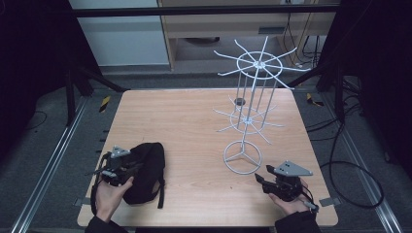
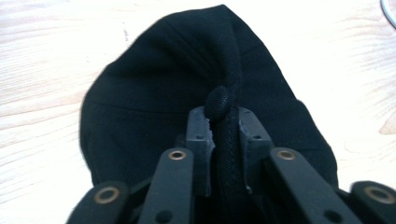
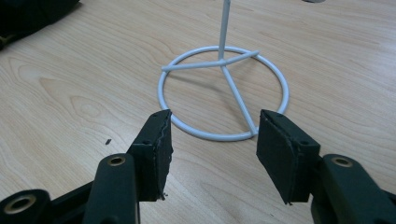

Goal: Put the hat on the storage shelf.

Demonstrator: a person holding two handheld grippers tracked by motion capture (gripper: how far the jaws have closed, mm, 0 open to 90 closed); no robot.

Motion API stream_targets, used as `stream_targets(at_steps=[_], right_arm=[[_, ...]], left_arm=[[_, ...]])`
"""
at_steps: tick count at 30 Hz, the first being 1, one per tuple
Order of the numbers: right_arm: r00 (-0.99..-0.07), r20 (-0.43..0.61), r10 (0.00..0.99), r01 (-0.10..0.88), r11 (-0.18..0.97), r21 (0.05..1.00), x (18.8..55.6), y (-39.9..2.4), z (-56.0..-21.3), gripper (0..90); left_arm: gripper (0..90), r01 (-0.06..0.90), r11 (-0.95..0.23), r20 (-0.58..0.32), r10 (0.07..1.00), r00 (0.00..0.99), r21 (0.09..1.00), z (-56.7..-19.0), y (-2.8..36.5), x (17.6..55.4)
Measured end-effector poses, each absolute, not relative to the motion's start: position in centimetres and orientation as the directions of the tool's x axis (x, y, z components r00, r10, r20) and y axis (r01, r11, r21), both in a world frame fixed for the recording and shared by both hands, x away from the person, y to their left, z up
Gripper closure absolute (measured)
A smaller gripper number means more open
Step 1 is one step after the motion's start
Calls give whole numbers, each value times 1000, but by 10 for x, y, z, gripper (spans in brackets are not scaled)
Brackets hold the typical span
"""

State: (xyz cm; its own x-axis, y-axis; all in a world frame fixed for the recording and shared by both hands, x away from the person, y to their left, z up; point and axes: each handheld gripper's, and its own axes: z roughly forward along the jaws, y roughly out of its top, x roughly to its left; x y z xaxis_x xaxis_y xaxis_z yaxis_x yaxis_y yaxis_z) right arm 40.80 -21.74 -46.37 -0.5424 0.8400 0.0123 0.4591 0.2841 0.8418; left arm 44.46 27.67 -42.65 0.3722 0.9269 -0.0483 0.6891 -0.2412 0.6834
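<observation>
Black fabric bag [image 1: 145, 172] at bench [image 1: 194, 126] seven o'clock; left hand-held gripper [image 2: 224, 128] clamped on its strap. Lift gently toward the wire rack [image 1: 252, 102]. Right hand-held gripper [image 3: 212, 140] gapes apart, empty.

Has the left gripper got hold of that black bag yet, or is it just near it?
Touching. In the left gripper view, the left gripper has both jaws pressed against a thick fold or strap of the black bag, pinching it with no gap on either side.
</observation>
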Motion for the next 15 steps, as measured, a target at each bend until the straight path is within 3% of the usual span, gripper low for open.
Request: stream_targets(at_steps=[9, 15], right_arm=[[-521, 18, 853, 466, 266, 844, 410, -221, -468, 436], [-504, 19, 863, 463, 252, 850, 411, -224, -468, 417]], left_arm=[[813, 556, -192, -43, 923, 382, 809, -401, 281, 428], [815, 424, -134, -76, 894, 442, 896, -377, 279, 412]])
